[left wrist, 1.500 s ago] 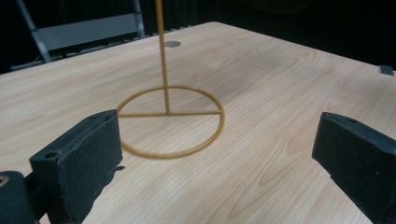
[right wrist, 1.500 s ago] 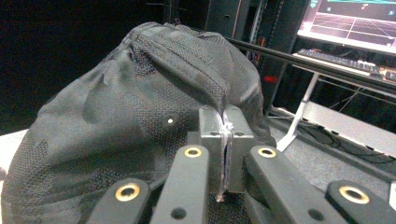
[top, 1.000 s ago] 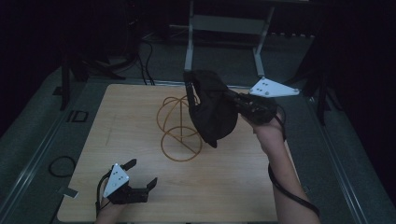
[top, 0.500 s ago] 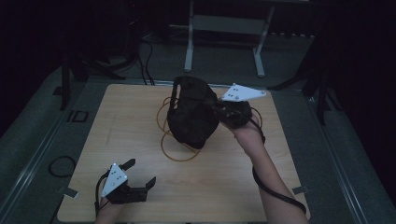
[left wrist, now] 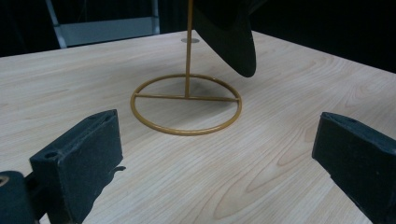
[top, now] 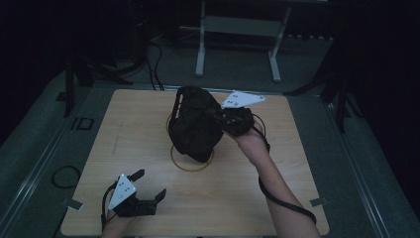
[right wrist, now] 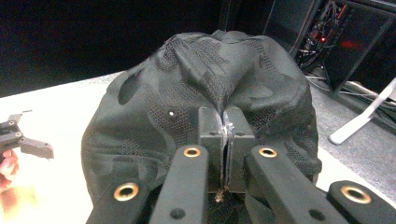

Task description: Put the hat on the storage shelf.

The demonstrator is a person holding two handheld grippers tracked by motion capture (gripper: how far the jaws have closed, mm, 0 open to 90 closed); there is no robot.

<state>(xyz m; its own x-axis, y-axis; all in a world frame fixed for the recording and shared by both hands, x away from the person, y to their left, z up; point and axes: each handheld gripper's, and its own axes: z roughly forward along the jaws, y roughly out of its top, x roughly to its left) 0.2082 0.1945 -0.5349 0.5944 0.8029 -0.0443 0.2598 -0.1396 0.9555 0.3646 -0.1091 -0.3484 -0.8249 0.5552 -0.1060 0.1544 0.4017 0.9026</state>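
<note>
High view: the right claw (top: pixel 224 119) grips a black cap (top: pixel 194 124) by a pinch of fabric, held above a gold wire stand (top: pixel 191 157) mid-desk (top: pixel 297 163). The left claw (top: pixel 148 186) rests near the front edge.

Left gripper view: jaws spread wide, empty; the cap's brim (left wrist: pixel 233 42) hangs beside the stand's post (left wrist: pixel 188 46).

Right gripper view: jaws closed on cloth. Lowered off-centre, the cap could likely tip the light stand or slide off.

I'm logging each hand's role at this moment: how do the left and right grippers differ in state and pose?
The left gripper is open, fingers wide apart with nothing between them; the right gripper is shut on the black cap. The left gripper sits low near the table's front edge, while the right gripper is raised over the gold wire stand. Both carry a grey three-cornered plate.
</note>
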